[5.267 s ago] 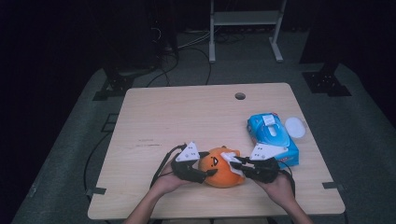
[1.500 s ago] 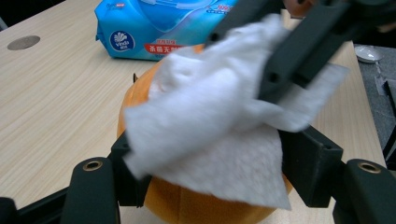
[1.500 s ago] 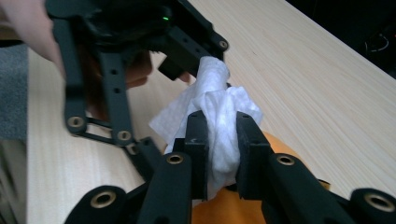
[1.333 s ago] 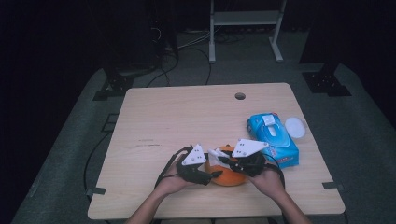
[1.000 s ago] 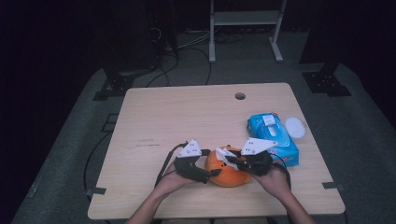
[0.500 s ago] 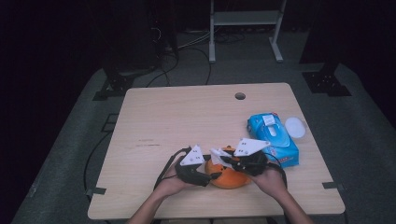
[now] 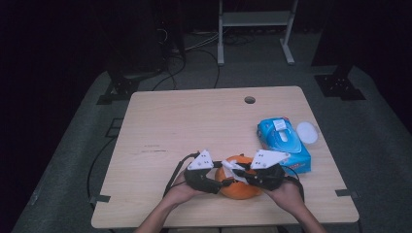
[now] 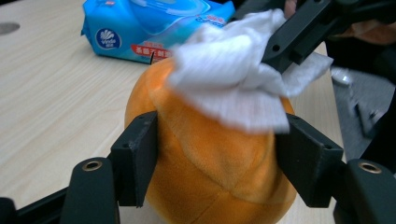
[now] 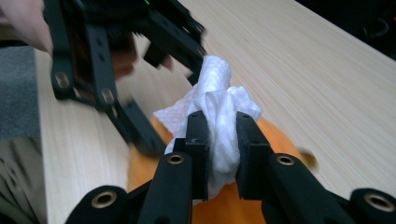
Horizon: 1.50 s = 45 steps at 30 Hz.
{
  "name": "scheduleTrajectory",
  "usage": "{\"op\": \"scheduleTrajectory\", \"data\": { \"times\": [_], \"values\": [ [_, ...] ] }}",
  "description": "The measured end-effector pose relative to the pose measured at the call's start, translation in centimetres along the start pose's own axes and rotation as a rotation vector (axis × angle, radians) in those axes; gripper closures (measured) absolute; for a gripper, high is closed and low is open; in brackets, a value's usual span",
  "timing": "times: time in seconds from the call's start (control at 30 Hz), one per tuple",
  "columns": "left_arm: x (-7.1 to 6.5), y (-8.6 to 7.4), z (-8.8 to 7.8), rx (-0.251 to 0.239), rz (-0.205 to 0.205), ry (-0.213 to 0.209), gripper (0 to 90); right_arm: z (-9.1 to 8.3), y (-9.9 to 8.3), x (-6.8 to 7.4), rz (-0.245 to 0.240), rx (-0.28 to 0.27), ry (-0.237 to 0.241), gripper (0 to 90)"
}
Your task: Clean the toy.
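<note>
Wiping the orange plush ball [image 8: 210,158] at the table's [image 7: 194,121] near edge, the right gripper [image 9: 218,140] pinches a white wipe [image 9: 219,116] narrowly on its top, while the left gripper [image 8: 215,154] clamps the ball's sides. The wipes pack [image 7: 284,143] lies just right; open tabletop lies beyond.

We see the high view dim and soft, the pale wooden table [image 7: 194,126] lit evenly from above while the surroundings sink into near black. Shadows under the hands are faint. In the left gripper view the crumpled white wipe [image 8: 233,79] is blurred and washed out by glare. In the right gripper view the far black gripper [image 9: 154,140] smears with blur, and the background falls out of focus.
</note>
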<state>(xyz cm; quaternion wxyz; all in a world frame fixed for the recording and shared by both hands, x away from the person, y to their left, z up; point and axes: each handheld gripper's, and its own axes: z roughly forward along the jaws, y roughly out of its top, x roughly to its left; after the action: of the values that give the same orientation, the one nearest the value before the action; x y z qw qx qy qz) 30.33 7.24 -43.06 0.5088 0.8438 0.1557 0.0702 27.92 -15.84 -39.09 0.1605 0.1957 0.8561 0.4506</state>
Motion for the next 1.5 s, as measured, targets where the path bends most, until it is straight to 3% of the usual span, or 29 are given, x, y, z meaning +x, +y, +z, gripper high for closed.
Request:
{"op": "scheduleTrajectory", "data": {
  "times": [0.13, 0.33, 0.43, 0.47, 0.5, 0.53, 0.6, 0.67, 0.7, 0.93, 1.03, 1.27, 1.4, 1.5],
  "values": [
    [-0.3, 0.0, -0.1, 0.029, 0.054, 0.015, 33.8, 1.1, 0.9, 0.1, -0.043, 0.019, -0.008, 77.0],
    [-0.2, -0.3, -0.1, 0.013, 0.048, 0.001, 33.5, 0.7, -0.6, -3.0, 0.04, 0.037, -0.036, 76.9],
    [0.0, -0.2, -0.1, 0.015, 0.041, -0.006, 28.1, 0.2, -1.5, -3.9, 0.088, 0.04, -0.018, 76.9],
    [0.1, 0.1, -0.2, 0.008, 0.004, -0.013, 23.8, 0.0, -1.7, -3.8, 0.104, 0.039, -0.01, 76.9],
    [0.1, 0.1, -0.2, 0.008, 0.004, -0.013, 19.5, 0.0, -1.7, -3.8, 0.104, 0.039, -0.01, 76.9],
    [0.3, 0.3, -0.2, 0.004, -0.054, -0.02, 17.0, -0.4, -2.1, -3.2, 0.104, 0.032, -0.011, 76.9],
    [0.4, 0.3, 0.0, -0.001, -0.089, -0.041, 16.8, -0.6, -2.2, -2.6, 0.099, 0.022, -0.004, 76.9],
    [0.4, 0.2, 0.1, 0.011, -0.088, -0.056, 17.1, -0.8, -2.2, -2.2, 0.091, 0.02, 0.0, 76.9],
    [0.2, 0.1, 0.2, 0.008, -0.079, -0.054, 23.8, -1.1, -1.9, -1.3, 0.06, 0.025, -0.008, 76.9],
    [-0.7, 0.3, 0.2, 0.024, 0.025, -0.039, 30.4, -0.4, 0.2, 0.4, 0.004, -0.005, 0.035, 77.0],
    [-0.8, 0.1, 0.1, 0.032, 0.046, -0.032, 31.2, 0.3, 0.6, 0.2, -0.016, 0.014, 0.021, 77.0],
    [-0.5, -0.1, 0.1, 0.022, 0.038, -0.03, 30.6, -0.5, -1.5, -3.3, 0.085, 0.037, -0.017, 76.9],
    [-0.3, 0.1, 0.1, 0.02, 0.015, -0.034, 26.1, -1.2, -2.5, -3.9, 0.103, 0.05, -0.029, 76.9],
    [-0.2, 0.4, 0.1, 0.025, -0.039, -0.051, 18.6, -1.6, -2.9, -3.6, 0.118, 0.057, -0.018, 76.9]
  ]
}}
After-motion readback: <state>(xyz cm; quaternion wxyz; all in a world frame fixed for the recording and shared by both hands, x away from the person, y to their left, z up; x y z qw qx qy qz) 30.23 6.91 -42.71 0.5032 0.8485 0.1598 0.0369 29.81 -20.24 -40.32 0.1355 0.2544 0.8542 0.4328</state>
